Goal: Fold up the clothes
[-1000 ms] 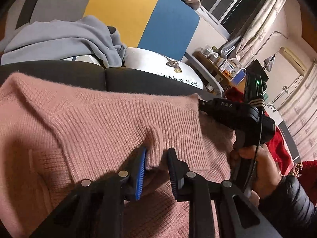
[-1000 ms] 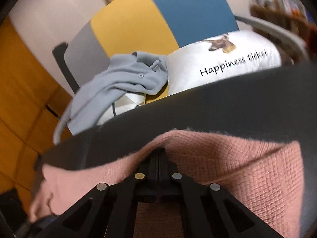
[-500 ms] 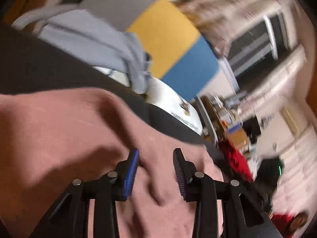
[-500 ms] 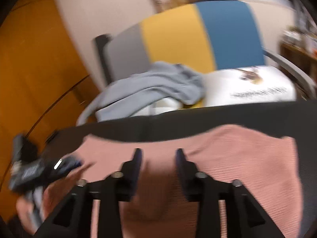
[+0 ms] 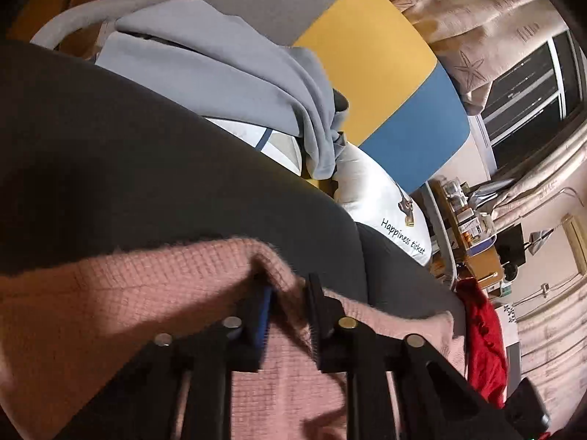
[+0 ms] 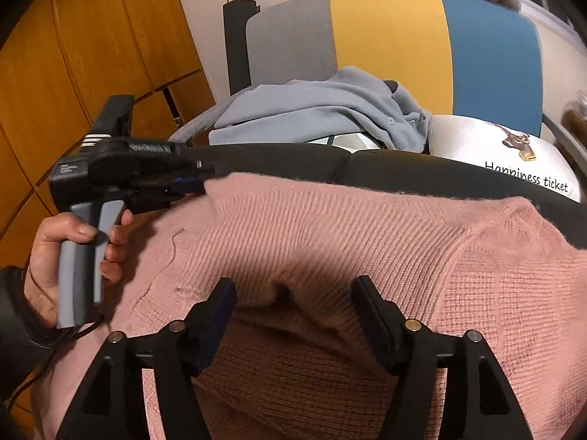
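Pink ribbed knit sweater (image 6: 330,249) lies spread over a dark grey cushioned seat (image 5: 154,168), its far edge near the seat's back rim. At the sweater's left edge, the left gripper (image 5: 288,304), held in a person's hand (image 6: 69,253), has its fingers pressed onto a raised fold of the knit. Toward the sweater's near side, the right gripper (image 6: 293,300) hovers with fingers spread wide, gripping nothing. Beyond the sweater sit a crumpled light-blue garment (image 6: 323,113) and a white printed pillow (image 6: 513,157).
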A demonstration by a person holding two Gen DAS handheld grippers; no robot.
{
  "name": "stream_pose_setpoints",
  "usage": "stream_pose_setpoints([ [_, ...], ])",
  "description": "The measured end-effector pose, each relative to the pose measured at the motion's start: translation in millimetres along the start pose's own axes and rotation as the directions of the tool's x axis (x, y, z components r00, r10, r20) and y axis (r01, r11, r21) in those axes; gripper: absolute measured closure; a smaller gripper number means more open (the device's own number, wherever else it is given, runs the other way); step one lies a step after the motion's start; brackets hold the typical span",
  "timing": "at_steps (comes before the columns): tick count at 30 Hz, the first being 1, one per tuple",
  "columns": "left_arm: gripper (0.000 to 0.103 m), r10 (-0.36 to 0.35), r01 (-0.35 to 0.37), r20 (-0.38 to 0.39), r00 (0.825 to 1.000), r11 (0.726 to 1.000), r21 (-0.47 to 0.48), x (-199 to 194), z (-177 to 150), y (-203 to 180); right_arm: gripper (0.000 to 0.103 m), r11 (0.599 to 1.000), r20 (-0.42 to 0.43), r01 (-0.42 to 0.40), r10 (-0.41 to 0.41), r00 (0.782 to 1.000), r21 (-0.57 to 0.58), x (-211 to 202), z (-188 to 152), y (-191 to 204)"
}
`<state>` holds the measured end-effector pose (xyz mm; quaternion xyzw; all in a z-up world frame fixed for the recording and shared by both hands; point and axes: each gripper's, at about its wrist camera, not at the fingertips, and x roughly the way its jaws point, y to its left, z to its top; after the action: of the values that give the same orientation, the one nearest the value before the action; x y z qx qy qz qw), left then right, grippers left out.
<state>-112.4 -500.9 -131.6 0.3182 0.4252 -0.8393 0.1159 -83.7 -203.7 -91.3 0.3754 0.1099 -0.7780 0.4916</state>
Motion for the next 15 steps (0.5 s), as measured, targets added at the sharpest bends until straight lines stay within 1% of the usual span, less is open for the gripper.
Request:
stream_pose_setpoints([
  [2,0.088,0.011,-0.012,0.009,1.0,1.0,0.015,-0.2,-0.9,1.7,0.032,1.0,0.001,0.0,0.0,1.0,-0.004,0.9,-0.3,0.6],
  [6,0.087,0.027,-0.028,0.026,0.999,0.999,0.038,-3.2,-3.9,1.0,0.03,1.0,-0.001,0.008,-0.009,1.0,-0.016,1.7,-1.3,2.8],
  [7,0.081,0.034,-0.035,0.031,0.999,0.999,0.032,-10.2,-8.1,2.7,0.03,1.0,-0.001,0.01,-0.01,1.0,-0.018,2.0,-1.6,3.2],
  [8,0.071,0.045,-0.045,0.038,0.998,0.999,0.02,-20.9,-14.5,6.7,0.029,1.0,-0.001,0.011,-0.011,1.0,-0.019,2.5,-1.7,3.5],
  [11,0.057,0.077,-0.076,0.056,0.996,0.997,-0.016,-53.0,-33.6,18.7,0.029,1.0,-0.001,0.016,-0.016,1.0,-0.022,4.6,-0.7,3.2],
  [14,0.049,0.109,-0.106,0.072,0.991,0.993,-0.053,-85.1,-52.7,30.7,0.025,1.0,0.0,0.01,-0.01,1.0,-0.026,4.4,-0.4,4.4],
  [15,0.048,0.12,-0.115,0.077,0.99,0.991,-0.066,-95.8,-59.1,34.8,0.023,1.0,-0.002,0.009,-0.009,1.0,-0.028,4.7,-0.3,5.0],
])
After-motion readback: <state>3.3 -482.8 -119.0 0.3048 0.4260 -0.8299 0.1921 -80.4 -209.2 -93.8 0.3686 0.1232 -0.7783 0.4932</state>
